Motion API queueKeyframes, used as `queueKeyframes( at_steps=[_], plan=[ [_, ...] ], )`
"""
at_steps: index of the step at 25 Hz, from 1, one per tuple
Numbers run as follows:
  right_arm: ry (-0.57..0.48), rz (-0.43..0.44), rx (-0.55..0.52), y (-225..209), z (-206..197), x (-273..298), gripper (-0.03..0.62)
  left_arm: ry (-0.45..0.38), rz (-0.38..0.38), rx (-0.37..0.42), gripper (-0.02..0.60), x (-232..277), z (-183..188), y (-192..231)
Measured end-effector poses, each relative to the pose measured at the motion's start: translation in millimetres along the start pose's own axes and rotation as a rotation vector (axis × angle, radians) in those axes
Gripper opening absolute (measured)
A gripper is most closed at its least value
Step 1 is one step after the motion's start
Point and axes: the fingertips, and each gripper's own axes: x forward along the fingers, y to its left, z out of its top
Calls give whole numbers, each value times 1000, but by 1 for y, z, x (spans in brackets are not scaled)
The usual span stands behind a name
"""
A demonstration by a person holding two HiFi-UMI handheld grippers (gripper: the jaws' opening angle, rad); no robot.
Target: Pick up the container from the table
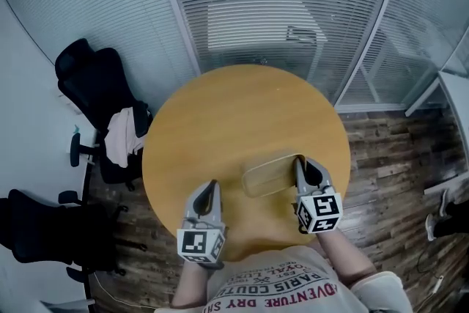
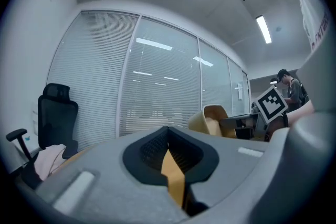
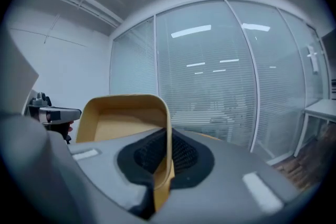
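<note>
gripping one wall of a clear container, the right claw holds it above the round table; left claw closed, empty

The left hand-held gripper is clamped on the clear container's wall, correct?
Not quite: it is the right hand-held gripper that is clamped on the clear container, by its wall. The right gripper view shows that wall pinched between its jaws.

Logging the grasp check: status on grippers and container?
Right gripper shut on container wall. Left gripper shut, empty. Container hanging off the table. No obstruction seen.
</note>
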Motion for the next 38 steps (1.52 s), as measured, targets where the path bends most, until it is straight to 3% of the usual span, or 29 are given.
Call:
queueKeyframes(
  at_steps=[5,10,25,38],
  plan=[
    [-91,23,-94,4,19,-23,5,-29,34,1,6,-8,13,4],
    [-135,56,-82,12,26,-34,5,-26,58,-8,6,-11,15,11],
    [-103,58,-146,17,18,-49,5,29,51,52,6,-13,9,-13],
    [-58,53,-146,16,10,-51,5,13,36,67,6,-17,13,-24]
  ],
)
